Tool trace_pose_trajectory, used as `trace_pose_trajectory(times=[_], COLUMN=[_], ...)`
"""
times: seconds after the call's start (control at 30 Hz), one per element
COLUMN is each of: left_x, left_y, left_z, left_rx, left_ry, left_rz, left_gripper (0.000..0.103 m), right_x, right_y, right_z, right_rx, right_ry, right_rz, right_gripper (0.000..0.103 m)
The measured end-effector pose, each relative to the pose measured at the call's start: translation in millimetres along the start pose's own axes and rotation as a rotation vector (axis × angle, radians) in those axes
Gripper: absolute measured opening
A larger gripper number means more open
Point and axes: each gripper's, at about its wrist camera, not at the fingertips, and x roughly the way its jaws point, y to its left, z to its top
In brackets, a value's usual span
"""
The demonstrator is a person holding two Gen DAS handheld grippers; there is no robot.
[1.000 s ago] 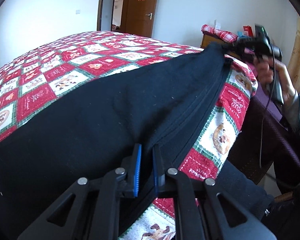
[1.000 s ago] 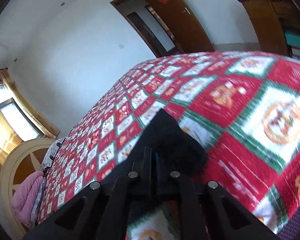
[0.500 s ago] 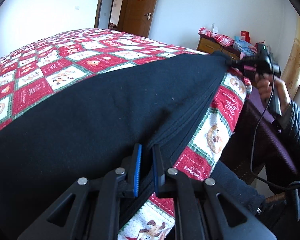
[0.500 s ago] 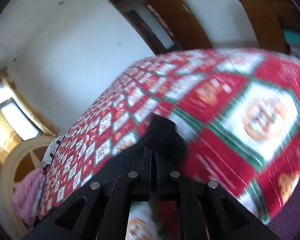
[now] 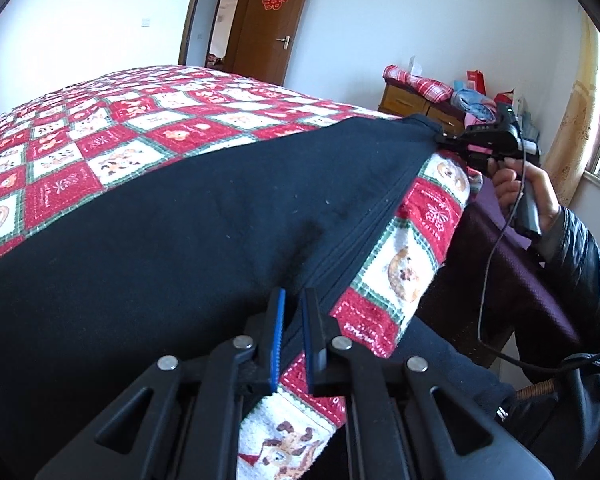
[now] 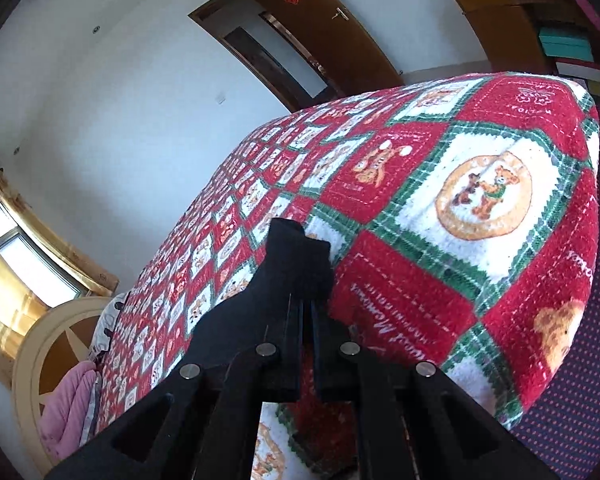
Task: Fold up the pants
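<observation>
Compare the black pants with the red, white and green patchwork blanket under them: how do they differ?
The black pants are plain and dark; the patchwork blanket is patterned with bears. The pants are pinched along one edge by both grippers, left and right; the blanket lies ungripped, covering the bed. Both are soft fabric.

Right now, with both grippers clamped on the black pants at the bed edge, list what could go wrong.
1. The right gripper pinches only a small tip of the pants; a hard pull could slip it free.
2. The left gripper bites right where the pants meet the quilt, so it may drag the quilt along.
3. The stacked edges near the left gripper could shift apart when lifted, spoiling the fold.
</observation>
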Motion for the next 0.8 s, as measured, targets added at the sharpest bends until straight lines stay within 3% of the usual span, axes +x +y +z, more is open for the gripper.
trace_pose_trajectory(times=[0.2,0.3,0.5,0.6,0.7,0.8], left_x=[11.3,2.3,-15.6,-6.8,6.9,15.3], left_y=[-12.5,-16.0,-8.2,6.3,13.6,15.3], left_z=[-8.3,-5.6,7.7,11.2,8.7,1.4], left_rx=[0.055,0.07,0.027,-0.024,-0.047,-0.062], left_ry=[0.036,-0.005,-0.106,-0.09,-0.043,-0.011], left_rz=[-0.009,-0.019,-0.003,-0.016,-0.015,-0.016], left_gripper=[0.009,0.009,0.009,0.009,0.009,0.009], right_x=[-5.0,-10.8,-24.8,-41.7,-44.2,-21.9], right_y=[9.3,10.5,-1.7,4.3,20.9,39.8], right_z=[-0.3,3.4,14.4,23.8,37.3,49.2], right_rx=[-0.056,-0.069,-0.079,-0.114,-0.165,-0.222], right_ry=[-0.04,-0.055,-0.091,-0.169,-0.185,-0.114], right_rz=[-0.033,-0.033,-0.199,-0.281,-0.237,-0.18], right_gripper=[0.003,0.003,0.004,0.004,0.004,0.004])
